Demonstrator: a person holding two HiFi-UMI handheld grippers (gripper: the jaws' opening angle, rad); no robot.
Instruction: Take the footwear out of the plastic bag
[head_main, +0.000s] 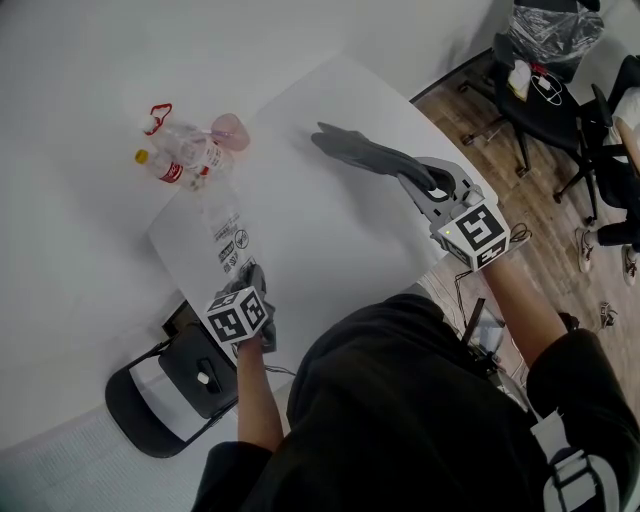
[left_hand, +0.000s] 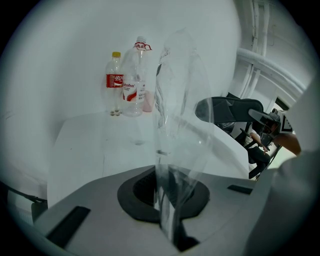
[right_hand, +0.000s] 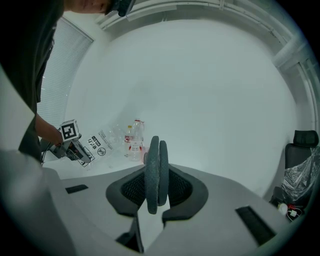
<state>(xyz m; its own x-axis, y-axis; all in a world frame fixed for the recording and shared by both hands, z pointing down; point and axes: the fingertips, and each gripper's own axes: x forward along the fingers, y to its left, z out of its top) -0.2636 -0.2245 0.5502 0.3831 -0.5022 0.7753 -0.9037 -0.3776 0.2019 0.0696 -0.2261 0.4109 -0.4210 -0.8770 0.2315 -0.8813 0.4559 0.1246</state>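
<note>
The left gripper (left_hand: 165, 197) is shut tight on the clear plastic bag (left_hand: 175, 125), which sticks up from its jaws. The right gripper (right_hand: 156, 194) pinches the grey shoes (right_hand: 152, 162), out of the bag.

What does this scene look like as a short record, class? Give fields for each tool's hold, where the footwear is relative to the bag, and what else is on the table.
Left tool: shut on the clear plastic bag
Right tool: shut on the grey footwear, two soles face to face
Footwear and bag: footwear is outside the bag and apart from it, over the white table
Also on table: bottles at the far corner
</note>
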